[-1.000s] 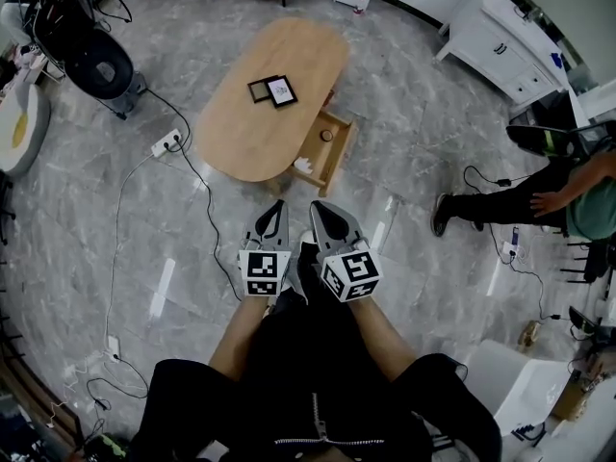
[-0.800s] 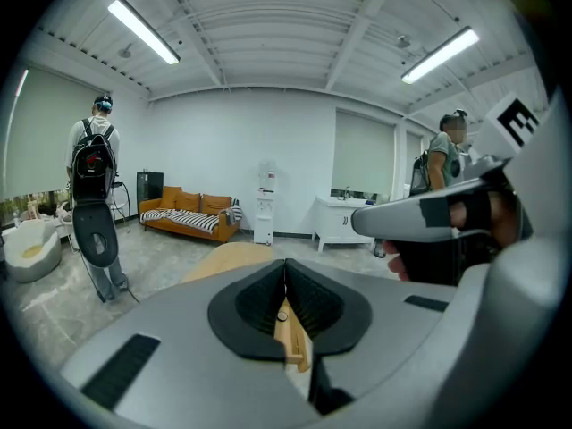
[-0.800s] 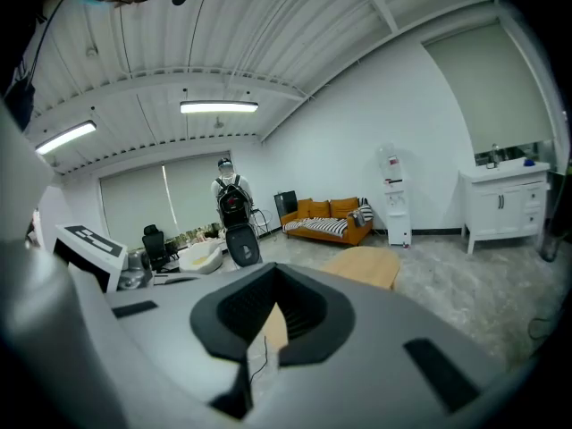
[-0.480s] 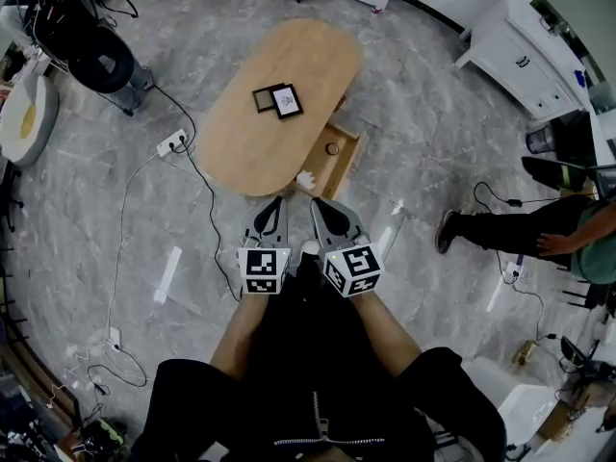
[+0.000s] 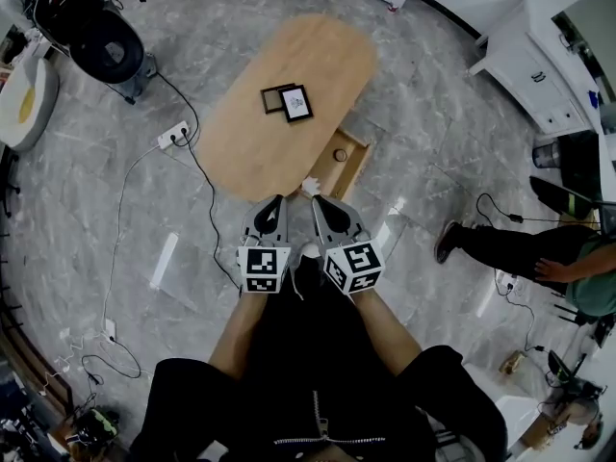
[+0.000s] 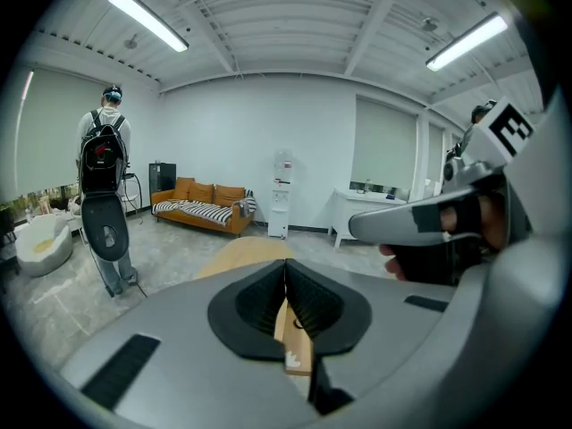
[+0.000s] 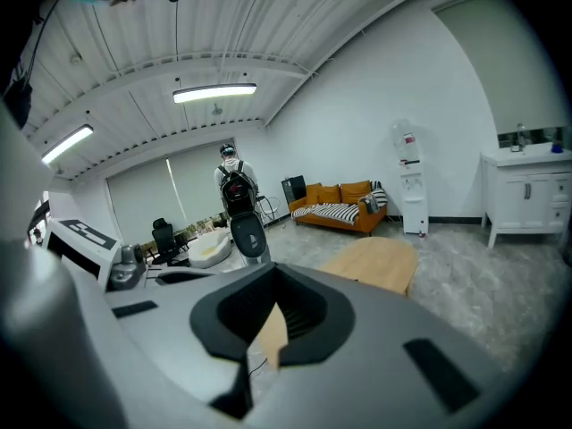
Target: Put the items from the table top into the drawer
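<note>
- Two black square picture frames (image 5: 289, 102) lie touching, side by side, on the middle of the oval light-wood table (image 5: 241, 147).
- The open wooden drawer (image 5: 352, 169) juts from the table's near edge. It holds a small round object (image 5: 339, 155) and a white item (image 5: 310, 187).
- The left gripper (image 5: 274, 206) (image 6: 286, 275) and the right gripper (image 5: 321, 204) (image 7: 274, 302) are level with each other, just short of the drawer, and tilted slightly down.
- Both pairs of jaws are closed together and hold nothing.
- The forearms run parallel in front of the body.

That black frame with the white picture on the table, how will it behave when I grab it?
The black frame looks flat and rigid, so probably stiff and light. Lying flat on the table, it likely won't roll, but offers only thin edges. It seems to touch the darker frame, so pushing may shift both.
</note>
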`<state>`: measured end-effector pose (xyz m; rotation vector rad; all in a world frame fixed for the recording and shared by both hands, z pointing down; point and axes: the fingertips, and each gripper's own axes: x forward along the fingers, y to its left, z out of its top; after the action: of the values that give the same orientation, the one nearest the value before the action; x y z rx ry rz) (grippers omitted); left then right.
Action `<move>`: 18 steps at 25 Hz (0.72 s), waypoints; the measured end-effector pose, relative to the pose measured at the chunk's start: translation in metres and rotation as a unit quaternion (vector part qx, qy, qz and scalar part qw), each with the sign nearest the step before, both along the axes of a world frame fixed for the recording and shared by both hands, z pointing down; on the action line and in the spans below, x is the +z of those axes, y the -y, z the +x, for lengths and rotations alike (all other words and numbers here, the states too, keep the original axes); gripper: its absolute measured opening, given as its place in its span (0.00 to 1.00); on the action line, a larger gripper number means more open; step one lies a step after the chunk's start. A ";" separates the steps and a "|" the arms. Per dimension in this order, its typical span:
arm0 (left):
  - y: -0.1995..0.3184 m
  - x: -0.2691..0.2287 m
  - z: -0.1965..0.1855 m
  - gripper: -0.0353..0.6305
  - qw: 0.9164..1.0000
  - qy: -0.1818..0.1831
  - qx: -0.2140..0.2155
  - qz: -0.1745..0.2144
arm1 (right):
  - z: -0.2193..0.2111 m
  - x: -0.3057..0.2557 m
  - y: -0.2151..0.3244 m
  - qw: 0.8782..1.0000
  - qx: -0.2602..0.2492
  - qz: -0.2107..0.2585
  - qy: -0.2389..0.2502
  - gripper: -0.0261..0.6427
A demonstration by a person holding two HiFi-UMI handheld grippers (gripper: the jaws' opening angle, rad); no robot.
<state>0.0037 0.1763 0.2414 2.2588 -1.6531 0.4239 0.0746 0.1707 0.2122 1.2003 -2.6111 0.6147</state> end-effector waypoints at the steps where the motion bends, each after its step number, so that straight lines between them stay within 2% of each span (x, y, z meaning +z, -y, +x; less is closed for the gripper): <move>1: 0.004 0.003 -0.006 0.07 1.000 -0.001 0.002 -0.002 | -0.007 0.001 0.006 1.000 0.000 -0.001 -0.002 0.05; 5: 0.029 0.013 -0.033 0.07 1.000 -0.008 0.015 -0.013 | -0.035 0.006 0.033 1.000 0.013 -0.007 -0.008 0.05; 12: 0.109 0.015 -0.068 0.07 0.999 -0.020 0.042 -0.018 | -0.060 0.016 0.105 0.998 0.060 -0.027 -0.014 0.05; 18: 0.159 0.034 -0.079 0.07 0.997 -0.013 0.070 -0.023 | -0.057 0.029 0.142 0.994 0.101 -0.032 -0.021 0.05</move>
<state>-0.0753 0.0175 0.2756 2.3440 -1.4622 0.4584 0.0175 0.0288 0.2411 1.4507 -2.4339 0.6953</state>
